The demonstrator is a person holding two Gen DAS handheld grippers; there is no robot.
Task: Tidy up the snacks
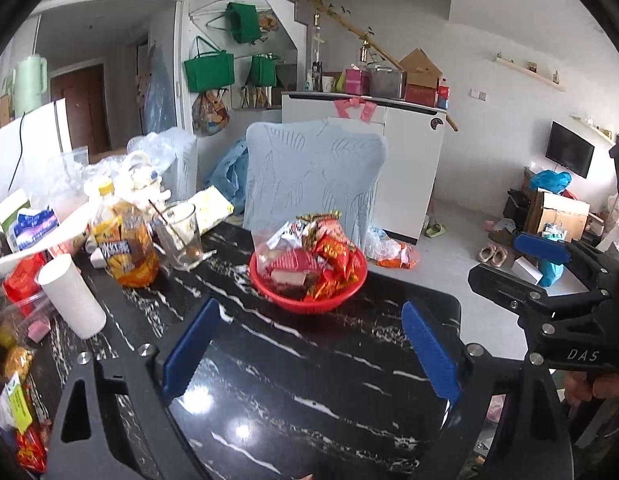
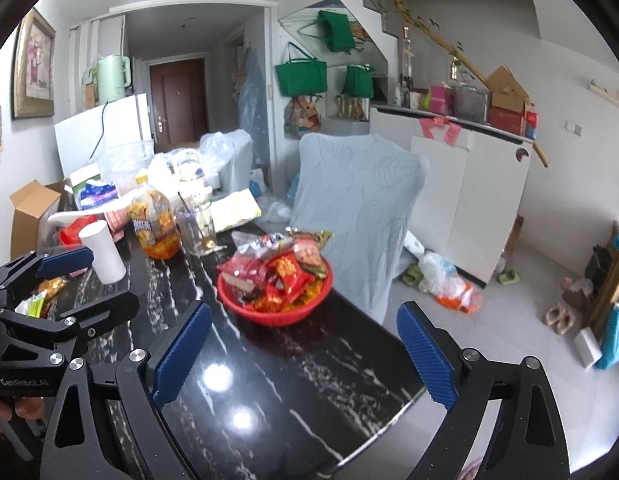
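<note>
A red basket (image 1: pixel 269 292) (image 2: pixel 269 316) piled with red and silver snack packets (image 1: pixel 329 252) (image 2: pixel 285 268) stands on the black marble table (image 1: pixel 309 392) (image 2: pixel 293 368), near its far edge. My left gripper (image 1: pixel 309 308) hovers over the table just short of the basket, open, with nothing between its blue pads. My right gripper (image 2: pixel 304 312) is likewise open and empty, a little nearer than the basket and to its right. Each gripper's fingers (image 1: pixel 541 246) (image 2: pixel 65 260) show at the edge of the other's view. More loose snack packets (image 1: pixel 27 440) lie at the table's left edge.
Left of the basket stand a bottle of orange drink (image 1: pixel 125 248), a glass with a stick in it (image 1: pixel 179 240) and a white paper cup (image 1: pixel 71 296). Bags and boxes crowd the far left. A chair with a light blue cover (image 1: pixel 313 176) stands behind the table.
</note>
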